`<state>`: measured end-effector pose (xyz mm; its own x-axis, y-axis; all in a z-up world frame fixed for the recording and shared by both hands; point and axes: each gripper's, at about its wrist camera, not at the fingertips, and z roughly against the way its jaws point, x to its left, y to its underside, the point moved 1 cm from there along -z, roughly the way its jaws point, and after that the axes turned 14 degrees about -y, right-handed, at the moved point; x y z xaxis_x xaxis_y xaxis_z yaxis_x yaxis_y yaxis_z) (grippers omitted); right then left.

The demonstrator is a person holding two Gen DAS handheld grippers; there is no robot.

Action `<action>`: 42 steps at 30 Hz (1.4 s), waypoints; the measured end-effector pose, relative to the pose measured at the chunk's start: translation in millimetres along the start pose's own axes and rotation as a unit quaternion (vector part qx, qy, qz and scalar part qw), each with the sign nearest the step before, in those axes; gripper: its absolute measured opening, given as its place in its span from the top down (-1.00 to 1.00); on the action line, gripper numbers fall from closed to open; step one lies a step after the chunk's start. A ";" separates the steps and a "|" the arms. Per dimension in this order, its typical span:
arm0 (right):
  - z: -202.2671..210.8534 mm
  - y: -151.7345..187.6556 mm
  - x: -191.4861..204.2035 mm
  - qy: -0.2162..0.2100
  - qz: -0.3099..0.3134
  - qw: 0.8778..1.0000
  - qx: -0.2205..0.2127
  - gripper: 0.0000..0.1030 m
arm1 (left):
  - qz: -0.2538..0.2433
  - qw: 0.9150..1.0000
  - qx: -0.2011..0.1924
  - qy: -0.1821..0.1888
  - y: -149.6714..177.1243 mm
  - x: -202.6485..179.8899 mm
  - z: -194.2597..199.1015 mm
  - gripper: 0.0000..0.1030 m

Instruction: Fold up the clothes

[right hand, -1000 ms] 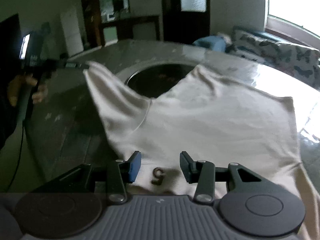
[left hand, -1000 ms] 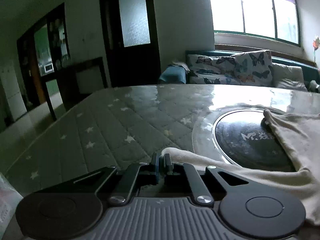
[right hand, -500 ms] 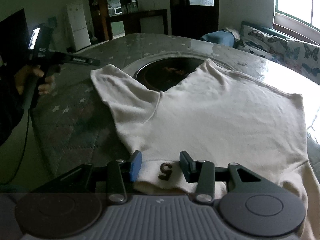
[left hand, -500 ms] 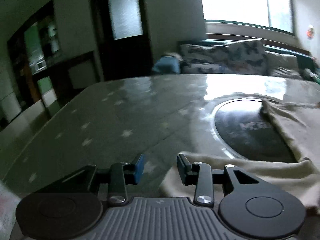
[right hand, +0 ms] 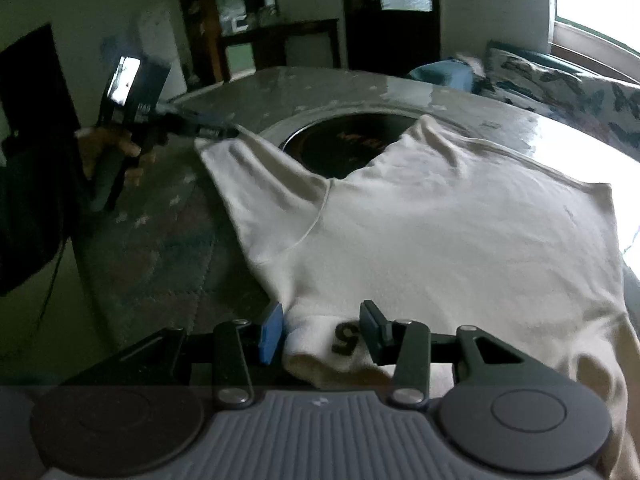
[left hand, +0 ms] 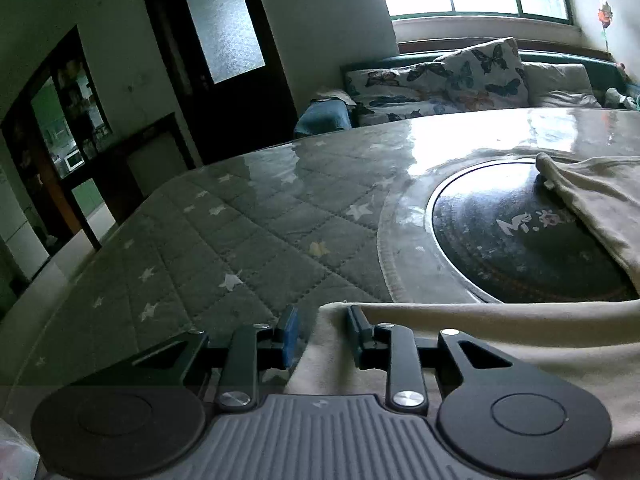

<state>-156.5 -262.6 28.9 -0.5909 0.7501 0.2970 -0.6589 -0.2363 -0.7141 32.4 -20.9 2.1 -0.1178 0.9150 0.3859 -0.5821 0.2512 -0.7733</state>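
Note:
A cream T-shirt (right hand: 440, 232) lies spread on the table, partly over a dark round hotplate (right hand: 352, 144). In the left wrist view my left gripper (left hand: 322, 332) is open, and the shirt's sleeve end (left hand: 460, 332) lies between and under its fingers. In the right wrist view my right gripper (right hand: 322, 330) is open around the shirt's near corner, which bears a dark "5" (right hand: 346, 336). The left gripper (right hand: 216, 130) also shows there at the sleeve tip, held in a hand.
The table has a grey star-patterned quilted cover (left hand: 224, 232) under glass. The dark round hotplate (left hand: 520, 248) is set in its middle. A sofa with butterfly cushions (left hand: 460, 76) stands behind, beside a dark door (left hand: 224, 52).
My left gripper was shut on the sleeve end a second ago and has opened, letting it go. My right gripper has stayed open at the shirt's corner and shifted slightly.

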 end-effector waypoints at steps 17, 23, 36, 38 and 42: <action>127.6 34.1 -101.8 0.279 -0.123 0.949 -0.078 0.17 | -0.015 0.983 -0.079 0.167 -31.9 -61.6 104.8 0.10; 112.3 38.3 -146.9 0.309 -0.158 0.937 -0.038 0.24 | -0.091 0.944 -0.102 0.299 -32.3 -135.5 157.2 0.10; 156.5 27.5 -148.6 0.349 -0.150 0.918 -0.110 0.95 | -0.247 0.848 -0.114 0.455 -2.6 -254.1 221.4 0.03; 177.5 27.1 -142.6 0.357 -0.149 0.909 -0.156 0.95 | -0.254 0.846 -0.116 0.453 0.3 -260.6 221.6 0.04; 213.2 52.0 -141.0 0.385 -0.183 0.877 -0.221 0.94 | -0.263 0.842 -0.111 0.459 5.0 -272.0 217.9 0.62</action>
<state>-206.7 -512.4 85.0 0.2247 0.9607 0.1631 -0.3944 0.2427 -0.8863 -113.8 -337.3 2.8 0.8389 0.4922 0.2324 -0.1829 0.6571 -0.7313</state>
